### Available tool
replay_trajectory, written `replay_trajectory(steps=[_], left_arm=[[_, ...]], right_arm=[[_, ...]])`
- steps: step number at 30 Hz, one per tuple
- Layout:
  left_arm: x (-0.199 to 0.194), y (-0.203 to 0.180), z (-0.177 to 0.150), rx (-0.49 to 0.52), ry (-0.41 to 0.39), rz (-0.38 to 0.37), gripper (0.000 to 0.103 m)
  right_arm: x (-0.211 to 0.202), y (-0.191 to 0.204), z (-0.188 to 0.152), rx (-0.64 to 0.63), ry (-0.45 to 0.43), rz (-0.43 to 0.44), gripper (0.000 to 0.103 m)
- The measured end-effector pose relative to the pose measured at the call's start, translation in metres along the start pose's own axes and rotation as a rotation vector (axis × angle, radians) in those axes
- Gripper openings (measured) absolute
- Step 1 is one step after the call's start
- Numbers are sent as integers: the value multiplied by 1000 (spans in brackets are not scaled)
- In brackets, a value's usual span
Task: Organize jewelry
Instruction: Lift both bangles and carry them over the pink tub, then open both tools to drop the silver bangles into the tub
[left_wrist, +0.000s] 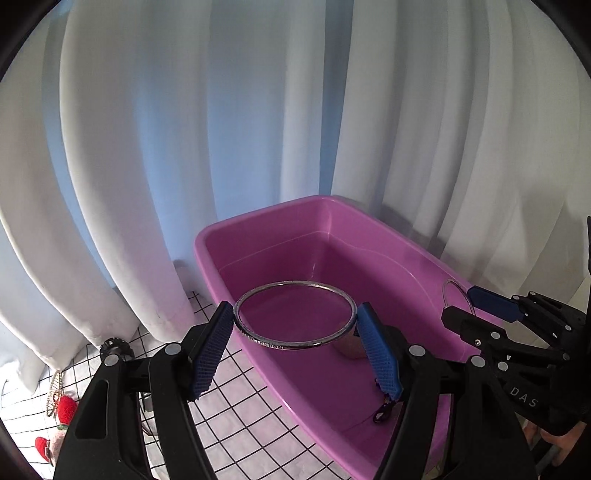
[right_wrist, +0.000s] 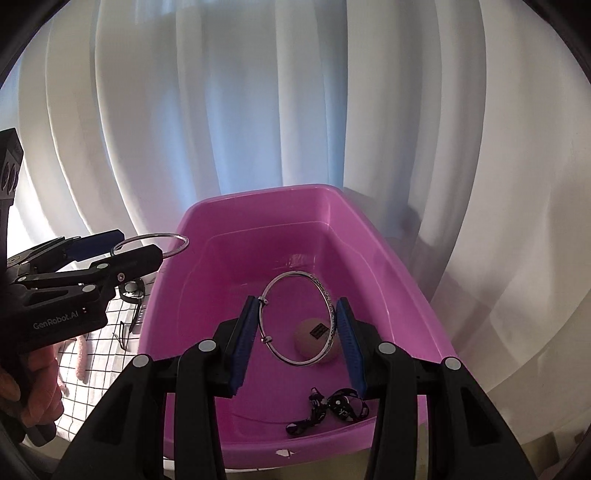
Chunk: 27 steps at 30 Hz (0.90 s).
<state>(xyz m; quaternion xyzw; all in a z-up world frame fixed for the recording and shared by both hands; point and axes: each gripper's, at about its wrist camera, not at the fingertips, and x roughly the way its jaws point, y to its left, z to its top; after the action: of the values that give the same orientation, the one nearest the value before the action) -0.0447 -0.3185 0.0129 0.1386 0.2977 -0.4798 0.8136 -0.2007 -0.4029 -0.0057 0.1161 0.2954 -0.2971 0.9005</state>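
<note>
Bangles are hanging over a pink plastic tub (right_wrist: 388, 258): the left gripper (left_wrist: 295, 325) is clamping an engraved bangle (left_wrist: 295, 345) flat across its width, the right gripper (right_wrist: 297, 325) pinching a thinner silver bangle (right_wrist: 291, 275) tilted. Lowering each before parting the pads should spare the round case (right_wrist: 314, 338) and black strap (right_wrist: 328, 408) below.

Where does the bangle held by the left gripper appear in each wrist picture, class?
Left wrist: the bangle sits low centre, lying flat between the left gripper pads.
Right wrist: the same bangle is at mid-left, beside the tub's near-left corner.
Shared landmark: the pink tub.
</note>
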Motion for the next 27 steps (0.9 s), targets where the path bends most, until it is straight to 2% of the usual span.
replay_trajectory(steps=[10,27], left_arm=[[36,-15,1,-32,62,3,67],[65,-21,-1,-28,125,46,67]], right_arm=[[24,-19,-4,21,57,-13,42],[60,-38,-7,40,137,-15,42]])
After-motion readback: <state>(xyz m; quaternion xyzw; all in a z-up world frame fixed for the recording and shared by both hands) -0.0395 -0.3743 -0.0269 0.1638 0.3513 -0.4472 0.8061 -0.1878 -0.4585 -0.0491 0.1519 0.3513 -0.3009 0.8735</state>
